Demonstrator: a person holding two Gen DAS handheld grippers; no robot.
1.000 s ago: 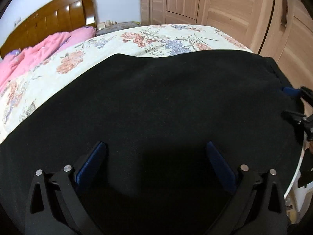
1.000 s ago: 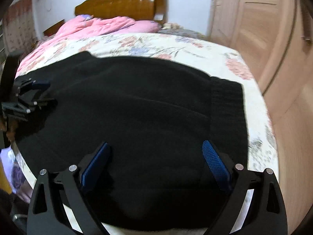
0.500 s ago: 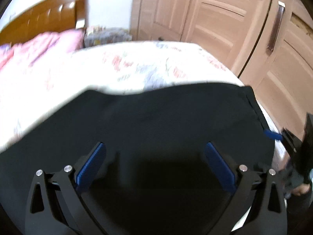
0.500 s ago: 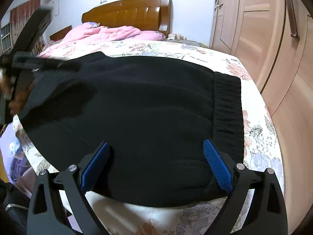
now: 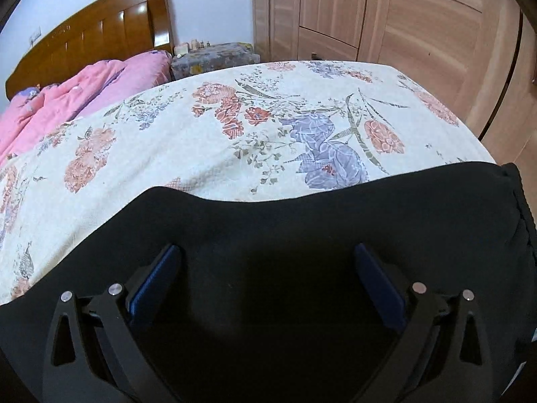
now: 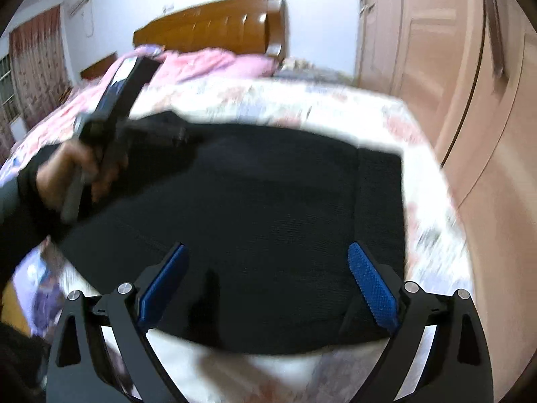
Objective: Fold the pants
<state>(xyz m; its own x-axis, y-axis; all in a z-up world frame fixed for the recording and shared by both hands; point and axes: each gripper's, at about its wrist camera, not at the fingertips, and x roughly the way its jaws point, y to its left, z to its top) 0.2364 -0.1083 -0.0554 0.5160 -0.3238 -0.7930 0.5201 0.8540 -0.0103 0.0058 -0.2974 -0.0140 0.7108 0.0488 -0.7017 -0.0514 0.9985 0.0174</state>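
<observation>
The black pants (image 5: 335,235) lie folded flat near the foot of the bed, waistband (image 6: 379,201) toward the right edge. My left gripper (image 5: 268,268) is open and empty just above the pants' near part. My right gripper (image 6: 266,268) is open and empty above the pants' near edge. In the blurred right wrist view the left gripper's body and the hand holding it (image 6: 100,147) are raised over the pants' left end.
The pants lie on a floral bedspread (image 5: 235,127). A pink quilt (image 5: 67,94) is bunched by the wooden headboard (image 5: 100,37). Wardrobe doors (image 5: 419,16) stand to the right. The bed's near edge (image 6: 268,369) is just below the right gripper.
Both grippers have pulled back and up from the pants, still open. The left one now sees more bedspread. The right view has turned blurred from motion.
</observation>
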